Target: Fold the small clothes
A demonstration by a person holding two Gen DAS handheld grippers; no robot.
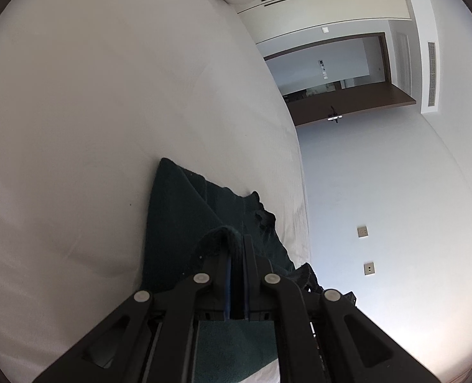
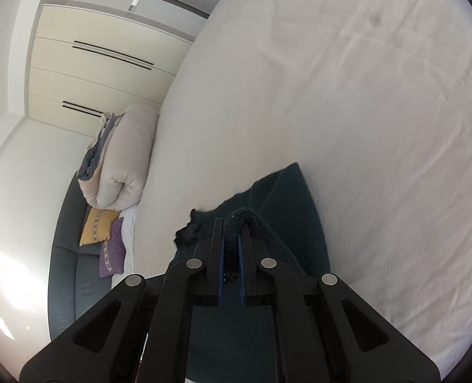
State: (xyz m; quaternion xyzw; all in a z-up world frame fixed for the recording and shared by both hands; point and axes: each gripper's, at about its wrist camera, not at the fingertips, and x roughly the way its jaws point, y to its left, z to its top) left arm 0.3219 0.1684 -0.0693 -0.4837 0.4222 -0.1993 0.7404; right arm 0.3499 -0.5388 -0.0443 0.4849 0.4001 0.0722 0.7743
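A dark green garment (image 1: 178,217) lies on the white bed (image 1: 108,111); part of it is lifted. My left gripper (image 1: 237,242) is shut on a folded edge of the garment. In the right wrist view the same garment (image 2: 293,210) lies on the bed (image 2: 363,111). My right gripper (image 2: 231,228) is shut on another thick edge of it. Both edges bulge out past the fingertips. A ragged corner of the cloth (image 2: 188,233) hangs to the left.
A rolled duvet (image 2: 124,159) and yellow (image 2: 97,225) and purple (image 2: 111,255) cushions sit by the bed's edge on a grey sofa (image 2: 63,271). Wardrobe doors (image 2: 92,63) and a doorway (image 1: 331,76) stand beyond. The bed's edge (image 1: 303,191) borders the floor.
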